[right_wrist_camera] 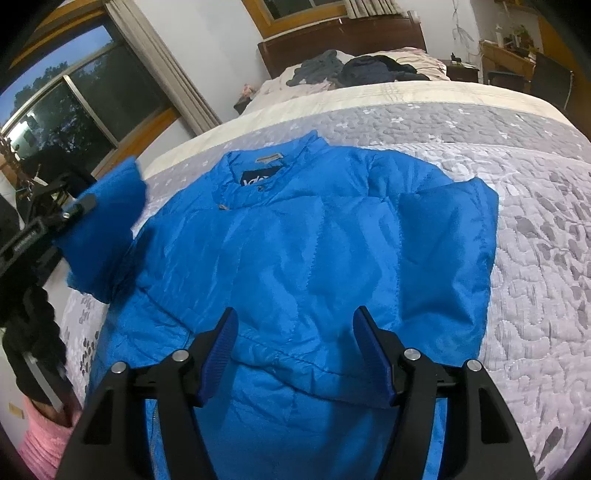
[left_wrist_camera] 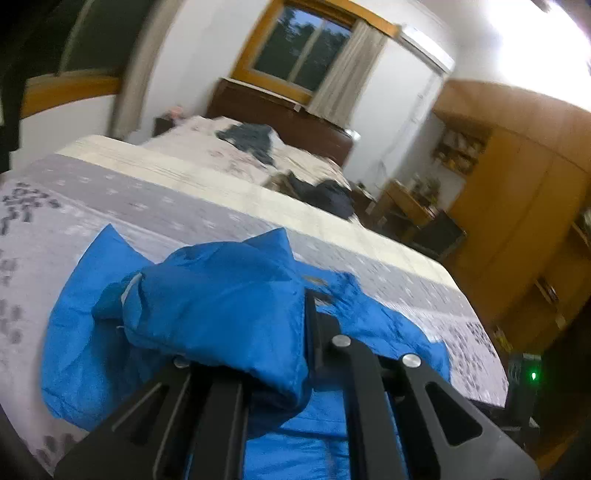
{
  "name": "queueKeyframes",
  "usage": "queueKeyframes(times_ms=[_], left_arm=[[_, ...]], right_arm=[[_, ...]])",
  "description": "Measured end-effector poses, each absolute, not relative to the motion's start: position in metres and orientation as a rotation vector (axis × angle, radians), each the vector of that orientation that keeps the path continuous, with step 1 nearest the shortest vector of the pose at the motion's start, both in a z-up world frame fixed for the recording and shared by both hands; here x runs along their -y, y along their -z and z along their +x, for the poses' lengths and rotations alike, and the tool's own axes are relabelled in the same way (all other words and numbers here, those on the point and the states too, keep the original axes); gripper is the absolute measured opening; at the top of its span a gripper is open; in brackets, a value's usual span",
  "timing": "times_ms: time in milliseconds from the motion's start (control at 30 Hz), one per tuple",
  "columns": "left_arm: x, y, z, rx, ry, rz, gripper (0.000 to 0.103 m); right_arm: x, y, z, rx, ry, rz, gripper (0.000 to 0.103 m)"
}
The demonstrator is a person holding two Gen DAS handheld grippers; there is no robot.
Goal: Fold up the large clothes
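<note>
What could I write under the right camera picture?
Open right gripper above blue jacket on the bed; left gripper lifts one sleeve.

2 close wrist views, shared bed [right_wrist_camera: 480,122]

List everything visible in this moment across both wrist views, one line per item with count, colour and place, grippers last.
Puffer jacket: one, bright blue, spread on the near bed, collar toward the far side.
Jacket sleeve: one, blue, lifted off the bed at the left.
Bedspread: one, grey-white patterned with cream band, under the jacket.
Dark clothes: a heap, navy and grey, on the far bed.
Headboard: one, dark brown, far wall.
Windows: two, wood-framed, dusk outside.
Wardrobe: one, orange-brown, right side.
Left gripper: black, shut on the sleeve.
Right gripper: black with blue pads, open above the jacket hem.
</note>
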State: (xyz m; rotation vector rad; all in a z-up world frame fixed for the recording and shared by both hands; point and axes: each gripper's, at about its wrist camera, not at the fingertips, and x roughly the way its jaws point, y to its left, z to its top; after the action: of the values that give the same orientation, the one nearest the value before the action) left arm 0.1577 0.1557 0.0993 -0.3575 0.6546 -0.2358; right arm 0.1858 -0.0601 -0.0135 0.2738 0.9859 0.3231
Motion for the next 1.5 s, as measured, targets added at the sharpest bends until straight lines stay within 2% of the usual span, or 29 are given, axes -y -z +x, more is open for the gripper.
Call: queueKeyframes(times_ms=[300,500,567,633,700,867,1033,1333,1433,1500], left_arm=[[-0.112,-0.025,0.187,-0.837,0.291,-0.328,0.006],[-0.114,0.006,0.188,-0.986,0.357,-0.37,0.013],[-0.12,0.007,0.177,-1.019,0.408,-0.393,0.021],[-0.129,0.005,0.163,-1.044,0.466,-0.422,0.038],[-0.144,0.002,0.143,-1.057,0.508,-0.436,0.042],[-0.199,-0.02,0.105,-0.955,0.465,-0.409,0.043],[-0.245,-0.04,0.118,-0.817,0.272,-0.359,0.044],[-0.26,0.012,0.167,-0.912,0.172,-0.307,0.044],[-0.266,0.014,0.169,-0.915,0.193,-0.333,0.043],[-0.272,0.014,0.171,-0.915,0.208,-0.367,0.043]], right_arm=[[0.066,0.018,0.19,-0.999,-0.307,0.284,0.065],[0.065,0.023,0.191,-1.013,-0.3,0.276,0.065],[0.064,0.024,0.192,-1.015,-0.298,0.274,0.065],[0.063,0.024,0.191,-1.017,-0.292,0.268,0.065],[0.06,0.022,0.189,-1.017,-0.289,0.261,0.066],[0.036,0.01,0.187,-1.019,-0.387,0.277,0.066],[-0.01,-0.004,0.203,-1.073,-0.48,0.275,0.066],[-0.076,0.015,0.254,-1.195,-0.491,0.319,0.066],[-0.089,0.024,0.262,-1.207,-0.429,0.26,0.047],[-0.091,0.022,0.26,-1.197,-0.401,0.226,0.027]])
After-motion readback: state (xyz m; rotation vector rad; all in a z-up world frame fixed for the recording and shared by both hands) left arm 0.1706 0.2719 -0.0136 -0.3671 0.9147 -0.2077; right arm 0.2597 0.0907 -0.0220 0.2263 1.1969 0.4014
